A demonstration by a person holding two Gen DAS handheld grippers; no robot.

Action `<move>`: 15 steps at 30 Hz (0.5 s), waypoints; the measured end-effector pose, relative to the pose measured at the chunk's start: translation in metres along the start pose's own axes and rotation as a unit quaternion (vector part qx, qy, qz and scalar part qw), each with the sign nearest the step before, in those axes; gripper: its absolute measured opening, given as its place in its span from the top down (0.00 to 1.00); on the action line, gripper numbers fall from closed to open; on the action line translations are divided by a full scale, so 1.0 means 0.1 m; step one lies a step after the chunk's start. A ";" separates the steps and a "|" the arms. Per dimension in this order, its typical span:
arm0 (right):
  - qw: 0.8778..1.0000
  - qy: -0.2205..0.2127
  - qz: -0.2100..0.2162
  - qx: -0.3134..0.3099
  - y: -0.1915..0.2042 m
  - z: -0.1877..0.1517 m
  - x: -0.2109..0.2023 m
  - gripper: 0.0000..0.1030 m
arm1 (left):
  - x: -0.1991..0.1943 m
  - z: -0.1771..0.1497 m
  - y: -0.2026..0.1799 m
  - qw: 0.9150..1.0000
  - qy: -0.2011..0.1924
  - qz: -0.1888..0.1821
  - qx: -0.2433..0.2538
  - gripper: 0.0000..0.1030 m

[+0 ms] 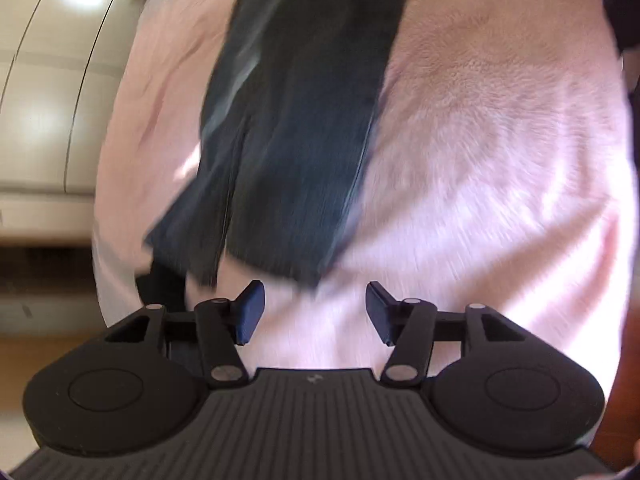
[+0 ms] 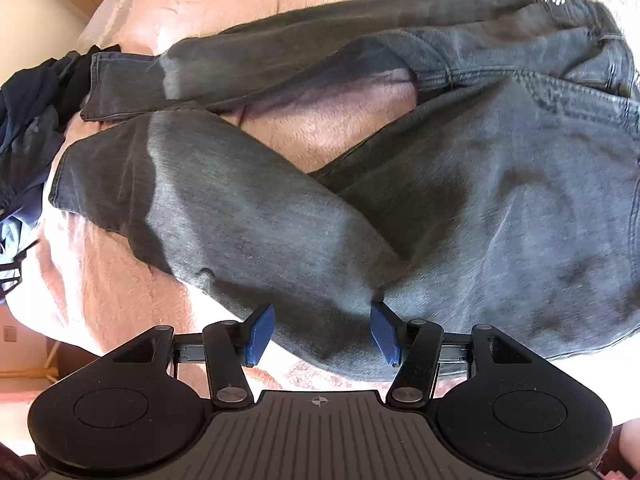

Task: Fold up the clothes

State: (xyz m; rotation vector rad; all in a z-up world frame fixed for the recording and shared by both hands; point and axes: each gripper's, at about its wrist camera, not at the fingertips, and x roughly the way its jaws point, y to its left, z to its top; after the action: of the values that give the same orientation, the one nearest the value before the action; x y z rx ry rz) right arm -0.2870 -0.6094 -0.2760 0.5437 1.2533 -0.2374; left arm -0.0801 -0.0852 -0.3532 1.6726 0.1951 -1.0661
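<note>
Right wrist view: your right gripper [image 2: 322, 334] hangs over a pair of dark grey jeans [image 2: 460, 184] spread on a pink fleece blanket [image 2: 120, 280]. Its two blue pads [image 2: 260, 334] stand well apart, with nothing pinched between them. The nearer trouser leg runs from the upper left of the view down to just ahead of the fingertips, and its lower edge passes between the two pads; whether the pads touch the cloth cannot be told. The farther leg lies beyond it, with a patch of blanket showing between the two legs. The waistband end sits at the upper right. A heap of dark blue clothes [image 2: 28, 120] rests at the left edge of the blanket, touching the hem of the farther leg.

Left wrist view (blurred): your left gripper [image 1: 316, 312] also has its pads [image 1: 252, 310] spread wide and empty. Ahead of it the same pink blanket [image 1: 480, 160] fills most of the view. A dark trouser leg [image 1: 288, 140] crosses the blanket from the top centre down toward the lower left, ending a little short of the left pad and apart from it. Pale panelled furniture [image 1: 48, 80] stands beyond the blanket at the left.
</note>
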 end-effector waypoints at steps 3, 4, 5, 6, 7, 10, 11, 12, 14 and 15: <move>1.000 0.000 -0.005 0.001 -0.03 0.01 -0.01 0.44 | 0.35 0.11 -0.12 0.999 0.010 0.021 0.039 0.51; 1.000 0.001 -0.008 0.002 -0.04 0.00 -0.02 0.44 | 0.44 0.13 -0.13 0.998 0.017 0.023 0.047 0.54; 1.000 0.001 -0.012 0.005 -0.06 -0.01 -0.02 0.44 | 0.50 0.14 -0.11 0.998 0.020 0.019 0.048 0.79; 1.000 -0.001 -0.015 0.009 -0.07 -0.01 -0.04 0.44 | 0.52 0.14 -0.05 0.999 0.020 0.013 0.038 0.92; 1.000 -0.003 -0.017 0.013 -0.08 -0.01 -0.06 0.44 | 0.48 0.12 0.07 1.000 0.016 0.003 0.013 0.94; 0.999 -0.009 -0.025 0.025 -0.13 -0.02 -0.12 0.44 | 0.01 -0.08 0.44 0.999 0.012 0.015 -0.042 0.96; 0.999 -0.011 -0.027 0.029 -0.14 -0.03 -0.13 0.44 | -0.18 -0.17 0.54 0.998 0.014 0.017 -0.055 0.96; 0.999 -0.014 -0.029 0.033 -0.16 -0.03 -0.15 0.44 | -0.35 -0.27 0.59 0.998 0.020 0.006 -0.061 0.96; 0.999 -0.021 -0.028 0.034 -0.16 -0.04 -0.17 0.44 | -0.54 -0.41 0.50 0.996 0.034 -0.056 -0.064 0.96; 0.999 -0.023 -0.027 0.036 -0.16 -0.05 -0.18 0.44 | -0.61 -0.46 0.42 0.993 0.040 -0.092 -0.064 0.96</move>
State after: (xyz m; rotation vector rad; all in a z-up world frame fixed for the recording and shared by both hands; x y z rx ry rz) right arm -0.3039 -0.6228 -0.2643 0.5639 1.2190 -0.3405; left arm -0.0651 -0.0404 -0.2802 1.6061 0.4686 -1.0996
